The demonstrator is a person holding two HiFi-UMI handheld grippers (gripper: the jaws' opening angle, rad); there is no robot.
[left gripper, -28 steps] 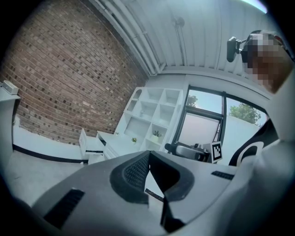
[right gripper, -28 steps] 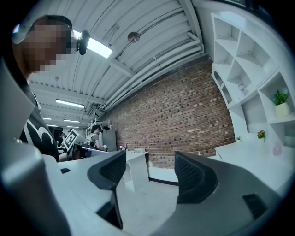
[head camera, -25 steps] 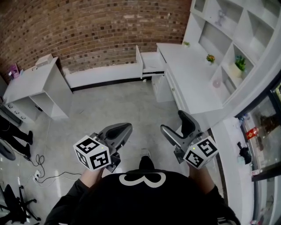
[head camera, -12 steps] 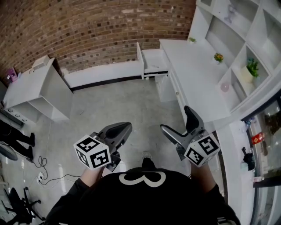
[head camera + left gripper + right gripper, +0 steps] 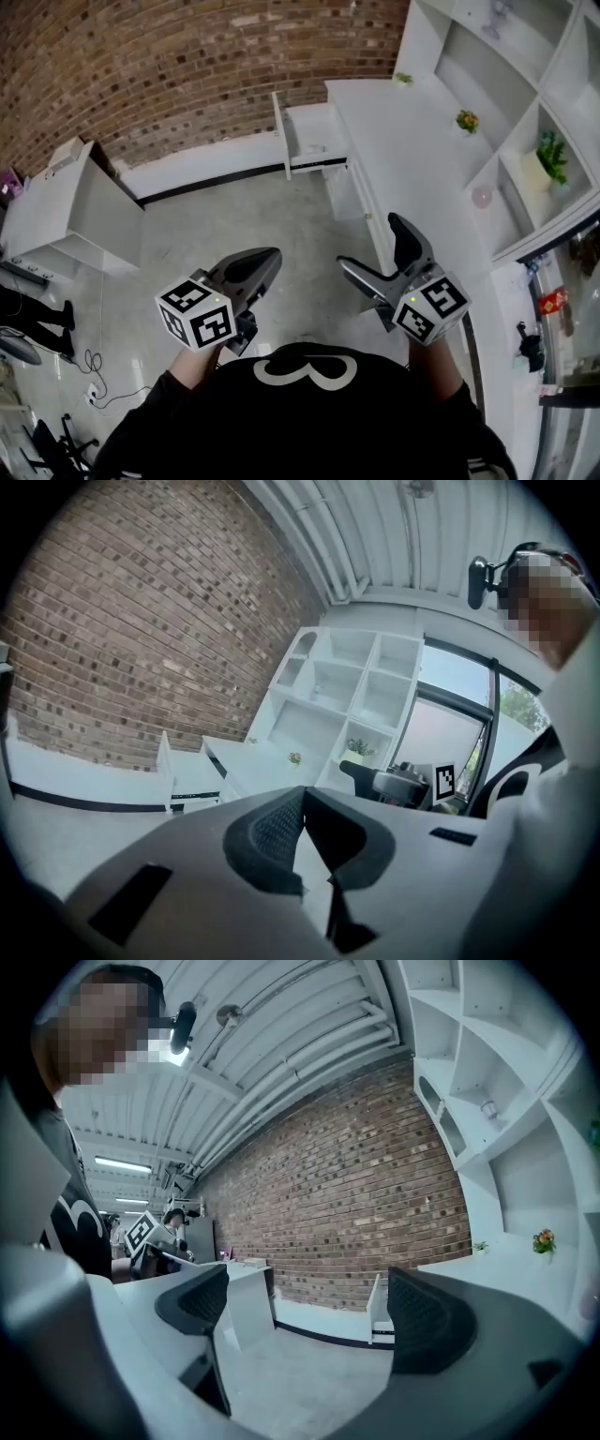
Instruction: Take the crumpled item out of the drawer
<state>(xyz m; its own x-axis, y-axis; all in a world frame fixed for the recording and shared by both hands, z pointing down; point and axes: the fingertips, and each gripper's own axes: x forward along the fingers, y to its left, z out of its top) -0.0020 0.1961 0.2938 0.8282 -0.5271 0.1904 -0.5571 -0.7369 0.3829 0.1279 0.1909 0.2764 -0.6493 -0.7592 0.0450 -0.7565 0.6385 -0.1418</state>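
Observation:
The open white drawer [image 5: 309,141] sticks out from the far end of the long white desk [image 5: 412,159], by the brick wall. It also shows small in the left gripper view as the drawer [image 5: 187,775] and in the right gripper view as the drawer [image 5: 380,1312]. What lies inside is too small to tell. My left gripper [image 5: 265,260] hangs at waist height over the floor, far from the drawer, its jaws shut on nothing [image 5: 302,808]. My right gripper [image 5: 377,249] hangs beside the desk's edge, its jaws wide open and empty [image 5: 314,1312].
A white shelf unit [image 5: 525,122] with small potted plants stands behind the desk at the right. A second white desk [image 5: 66,202] stands at the left wall. Cables [image 5: 89,366] and a person's legs [image 5: 28,309] are at the far left on the grey floor.
The head view has swung, so the desk and drawer sit further left. The right jaws stand a little wider. Both grippers stay in front of the body.

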